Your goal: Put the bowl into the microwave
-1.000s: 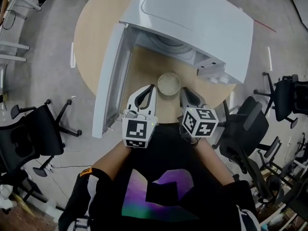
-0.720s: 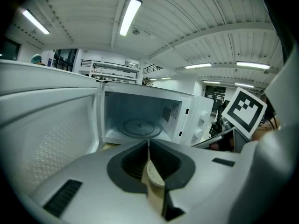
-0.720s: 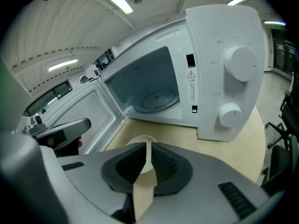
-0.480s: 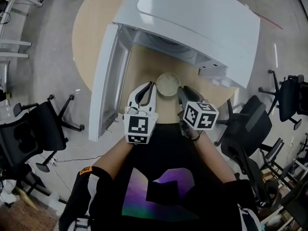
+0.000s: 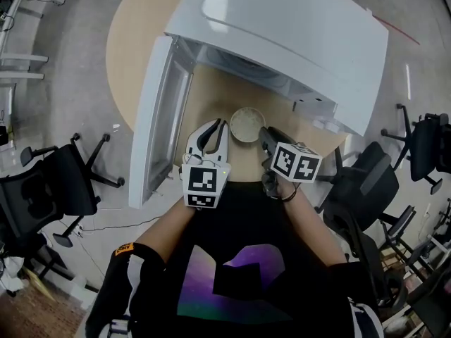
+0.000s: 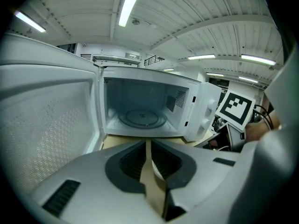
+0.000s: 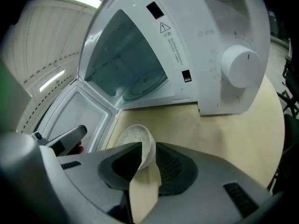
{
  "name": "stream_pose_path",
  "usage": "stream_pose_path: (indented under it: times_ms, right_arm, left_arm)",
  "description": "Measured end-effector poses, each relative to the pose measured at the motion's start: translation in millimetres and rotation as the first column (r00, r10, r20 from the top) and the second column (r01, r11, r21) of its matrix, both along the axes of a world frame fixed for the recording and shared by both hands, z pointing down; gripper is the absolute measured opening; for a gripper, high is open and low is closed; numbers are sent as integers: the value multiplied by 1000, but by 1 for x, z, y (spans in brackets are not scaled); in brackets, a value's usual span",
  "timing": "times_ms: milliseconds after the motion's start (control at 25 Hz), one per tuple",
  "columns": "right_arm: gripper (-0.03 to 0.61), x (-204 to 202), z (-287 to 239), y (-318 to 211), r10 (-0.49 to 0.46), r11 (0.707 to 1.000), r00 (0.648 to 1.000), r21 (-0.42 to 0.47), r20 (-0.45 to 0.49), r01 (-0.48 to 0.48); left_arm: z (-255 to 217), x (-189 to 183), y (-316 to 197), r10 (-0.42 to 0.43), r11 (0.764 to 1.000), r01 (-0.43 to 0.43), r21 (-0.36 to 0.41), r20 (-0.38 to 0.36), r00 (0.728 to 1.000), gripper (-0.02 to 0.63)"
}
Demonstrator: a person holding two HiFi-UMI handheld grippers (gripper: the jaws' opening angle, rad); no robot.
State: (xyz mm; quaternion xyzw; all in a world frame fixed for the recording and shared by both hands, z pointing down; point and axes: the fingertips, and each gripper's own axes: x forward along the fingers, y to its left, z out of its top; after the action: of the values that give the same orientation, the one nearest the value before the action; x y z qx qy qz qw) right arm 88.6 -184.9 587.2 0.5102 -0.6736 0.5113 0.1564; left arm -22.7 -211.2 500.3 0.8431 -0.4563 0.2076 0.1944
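Note:
A small white bowl (image 5: 246,123) (image 7: 133,139) with pale contents sits on the round wooden table (image 5: 134,41), just in front of the white microwave (image 5: 282,34) (image 7: 224,55). The microwave door (image 5: 158,111) (image 6: 42,134) is swung wide open to the left, and the glass turntable (image 6: 142,119) inside is bare. My right gripper (image 5: 263,130) (image 7: 149,146) is shut on the bowl's right rim, one jaw inside and one outside. Close by the bowl's left side, my left gripper (image 5: 223,125) (image 6: 148,146) is shut and holds nothing.
The open door stands as a wall along my left gripper's left. The microwave's control panel with its knob (image 7: 238,66) lies to the right of the cavity. Office chairs (image 5: 56,196) (image 5: 366,182) stand on the floor on both sides. The table's near edge is at my wrists.
My right gripper has moved left and forward until its jaws reached the bowl's right rim. The left gripper and the bowl have hardly moved.

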Motion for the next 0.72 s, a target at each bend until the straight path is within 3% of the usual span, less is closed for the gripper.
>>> stream_pose_path:
  times_ms: [480,720]
  right_arm:
    - [78,-7,15,2,62,995,992,-80,111,-54]
    - [78,-5,21,3,144,985,972,-118,186,-123]
  left_arm:
    - [2,-6,2,-4,1000,4,-10,8,1000,80]
    - [3,-5,5,14,1000,-14,-17,16,1000,80]
